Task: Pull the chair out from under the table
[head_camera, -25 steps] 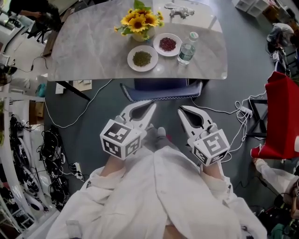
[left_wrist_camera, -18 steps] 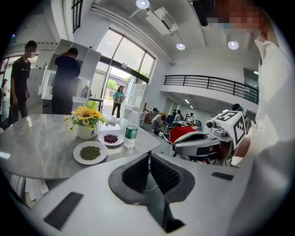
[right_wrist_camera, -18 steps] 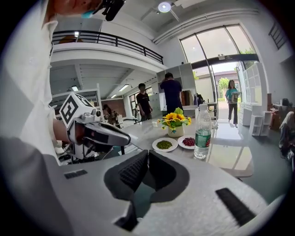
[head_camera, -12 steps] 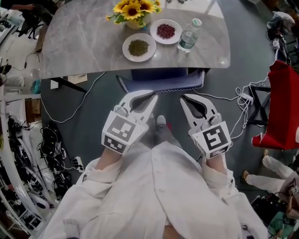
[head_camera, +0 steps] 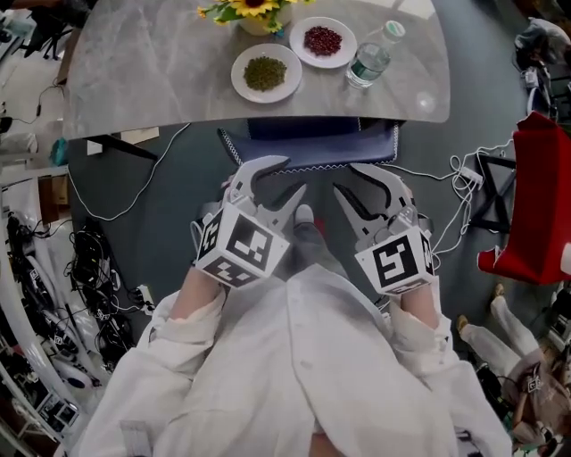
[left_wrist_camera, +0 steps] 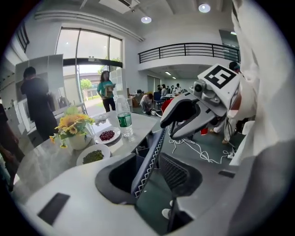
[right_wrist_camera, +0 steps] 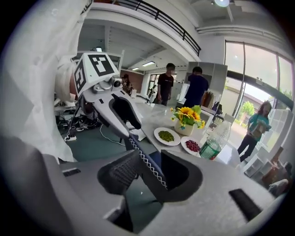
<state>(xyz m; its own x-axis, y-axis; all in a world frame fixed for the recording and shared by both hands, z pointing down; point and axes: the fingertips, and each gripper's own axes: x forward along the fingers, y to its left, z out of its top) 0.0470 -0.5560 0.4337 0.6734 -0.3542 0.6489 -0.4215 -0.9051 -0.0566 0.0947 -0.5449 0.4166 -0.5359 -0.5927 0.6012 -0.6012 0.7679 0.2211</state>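
plates (head_camera: 266, 73) (head_camera: 322, 41) 2 | bottle (head_camera: 370, 59) 1 | flower vase (head_camera: 251, 12) 1 | chair (head_camera: 308, 148) 1 | table (head_camera: 152, 80) 1

No words or numbers could be read anywhere. The water bottle (head_camera: 369, 59), standing toward the right end of the surface (head_camera: 143, 71), wore a green label, but its print was too small and soft to make out. Short of the surface's near edge, the cube on the left hand-held gripper (head_camera: 293, 176) and the cube on the right hand-held gripper (head_camera: 346, 178) each showed black-and-white square marker patterns. These were coded blocks, not letters or digits. Nothing else lying on the surface carried any writing that could be read.
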